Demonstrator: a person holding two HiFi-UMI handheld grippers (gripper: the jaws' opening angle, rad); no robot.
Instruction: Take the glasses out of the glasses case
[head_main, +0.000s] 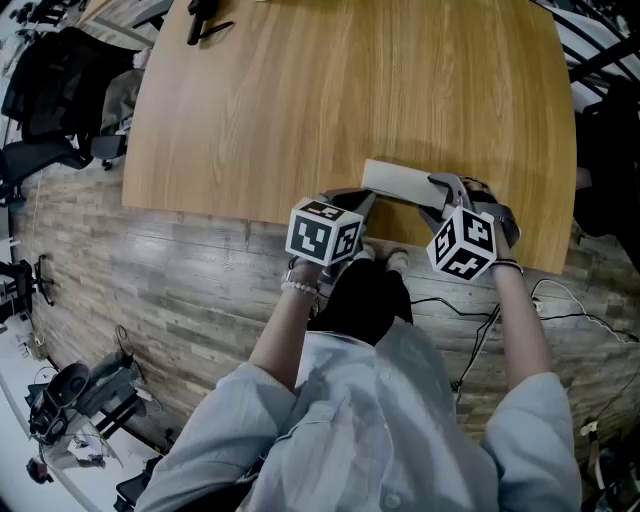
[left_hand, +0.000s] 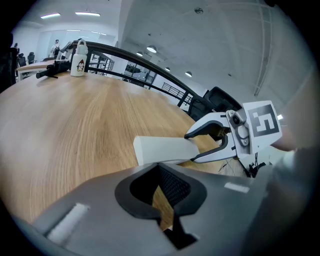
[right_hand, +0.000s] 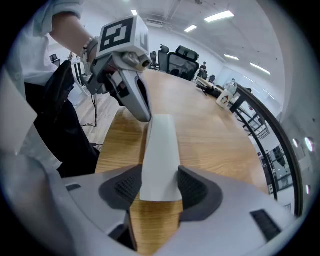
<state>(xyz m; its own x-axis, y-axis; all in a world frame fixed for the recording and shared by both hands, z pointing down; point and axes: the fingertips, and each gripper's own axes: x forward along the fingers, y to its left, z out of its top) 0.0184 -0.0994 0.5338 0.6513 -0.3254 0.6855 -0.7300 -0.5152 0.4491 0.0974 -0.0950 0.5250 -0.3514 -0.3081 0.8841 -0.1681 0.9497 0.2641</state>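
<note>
A closed white glasses case (head_main: 400, 183) lies on the wooden table (head_main: 340, 90), close to its near edge. No glasses show. My right gripper (head_main: 443, 192) is shut on the case's right end; the right gripper view has the case (right_hand: 160, 150) pinched between both pads (right_hand: 192, 187). My left gripper (head_main: 365, 202) sits at the case's left end with its jaws together and nothing between them. In the right gripper view its tip (right_hand: 143, 114) touches the far end of the case. From the left gripper view, the case (left_hand: 165, 149) lies just beyond the jaws, and the right gripper (left_hand: 191, 147) clasps it.
A black object (head_main: 205, 20) lies at the table's far left corner, and a white bottle (left_hand: 77, 59) stands beside it. The table's near edge (head_main: 300, 222) runs just under both grippers. Cables (head_main: 480, 310) trail on the plank floor, and office chairs (head_main: 50, 150) stand at the left.
</note>
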